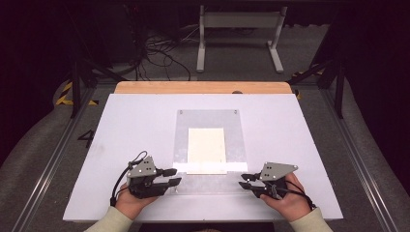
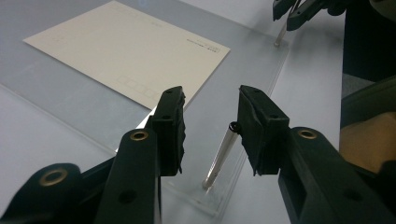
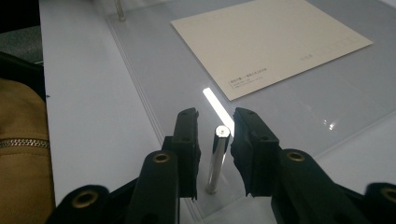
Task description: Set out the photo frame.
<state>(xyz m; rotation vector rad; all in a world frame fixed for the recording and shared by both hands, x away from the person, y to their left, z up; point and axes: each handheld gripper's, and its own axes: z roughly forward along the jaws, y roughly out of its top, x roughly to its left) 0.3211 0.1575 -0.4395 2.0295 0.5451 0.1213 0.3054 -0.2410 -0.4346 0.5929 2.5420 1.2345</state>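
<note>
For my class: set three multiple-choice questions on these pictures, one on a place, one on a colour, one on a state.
1. Where does the rectangular cream paper sheet lie?
A on the clear acrylic plate; B on the floor; C gripped between jaws.
2. What colour is the flat table top?
A red; B white; C green.
3. How do the jaws of the right gripper stand at the upright metal pin?
A clamped on it; B apart, one each side; C far from it.
Answers: 1 A, the sheet rests flat on the plate; 2 B, the surface is white; 3 B, gaps show beside the pin.
</note>
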